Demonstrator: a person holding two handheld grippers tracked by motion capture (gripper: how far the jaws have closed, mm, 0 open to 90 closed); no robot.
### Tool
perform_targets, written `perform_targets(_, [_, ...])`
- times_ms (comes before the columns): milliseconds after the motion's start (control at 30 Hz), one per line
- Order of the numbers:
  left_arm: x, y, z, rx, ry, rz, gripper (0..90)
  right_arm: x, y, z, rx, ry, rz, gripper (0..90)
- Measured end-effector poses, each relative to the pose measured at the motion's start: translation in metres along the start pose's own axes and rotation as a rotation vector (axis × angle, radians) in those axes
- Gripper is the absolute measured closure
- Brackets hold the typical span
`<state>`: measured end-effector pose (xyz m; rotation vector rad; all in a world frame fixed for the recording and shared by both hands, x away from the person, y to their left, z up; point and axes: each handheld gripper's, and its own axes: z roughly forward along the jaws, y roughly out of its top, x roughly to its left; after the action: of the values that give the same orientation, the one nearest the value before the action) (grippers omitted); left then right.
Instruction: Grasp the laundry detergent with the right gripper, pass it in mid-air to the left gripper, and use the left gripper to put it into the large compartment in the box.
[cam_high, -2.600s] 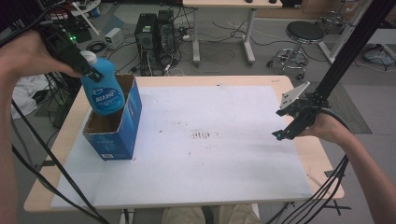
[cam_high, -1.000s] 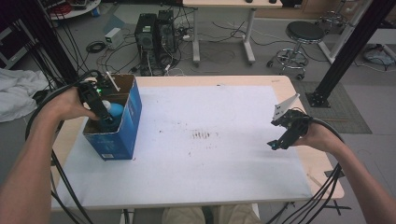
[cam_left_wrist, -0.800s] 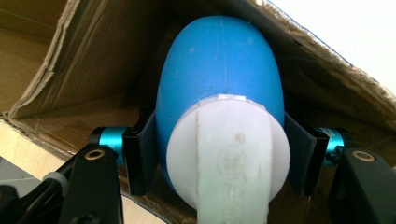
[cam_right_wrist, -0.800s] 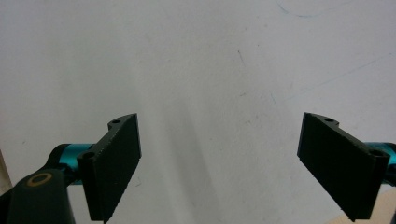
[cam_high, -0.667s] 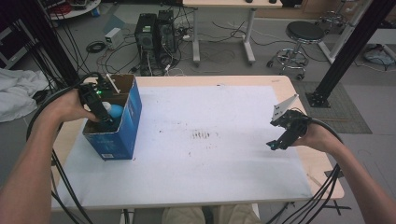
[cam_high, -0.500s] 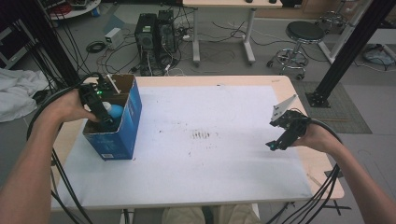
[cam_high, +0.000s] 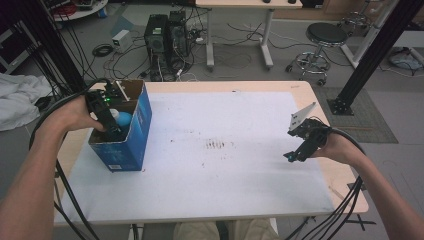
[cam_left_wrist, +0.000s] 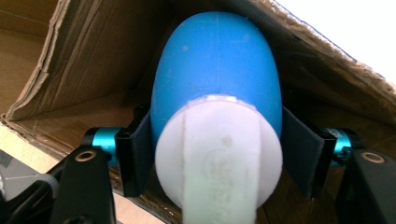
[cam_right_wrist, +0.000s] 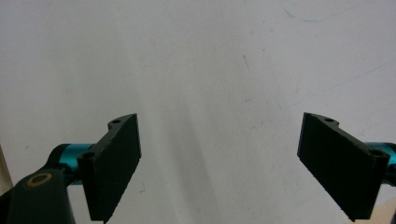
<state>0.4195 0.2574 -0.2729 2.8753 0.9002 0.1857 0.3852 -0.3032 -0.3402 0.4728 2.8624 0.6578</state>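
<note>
A white-topped table (cam_high: 235, 190) is carrying one blue cardboard box (cam_high: 134, 131), which is standing open-topped at the table's far left corner. Inside the box one blue bottle (cam_high: 123, 119) is sitting with its white cap (cam_left_wrist: 218, 154) uppermost; in the left gripper view the cap is facing the camera and the blue body (cam_left_wrist: 217, 65) is running away from it into the brown interior of the box, so the bottle's long axis is lying along the gripper's line of sight, down into the box. Nothing else in the box can be made out.

The left gripper (cam_high: 111, 126) is reaching down into the box opening, held by the person's left hand (cam_high: 70, 116), and it is clenching the bottle just below the cap, one black pad pressing on each side of the blue body.

The right gripper (cam_high: 299, 150) is hanging over the table's right side in the person's right hand (cam_high: 340, 148), well apart from the box. In the right gripper view its two jaws are standing wide apart with bare white tabletop (cam_right_wrist: 205, 93) between them, gripping nothing.
</note>
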Motion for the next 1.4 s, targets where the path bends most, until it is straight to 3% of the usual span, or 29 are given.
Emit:
perform_targets(700, [-0.001,-0.001,-0.005,-0.011,0.0,-0.019,25.5,0.001,-0.001,-0.001,-0.002,-0.005,0.001,12.7])
perform_targets(1400, [-0.002,0.005,-0.031,0.0,0.04,-0.001,21.4,0.003,-0.002,-0.001,-0.003,-0.005,0.002,12.7])
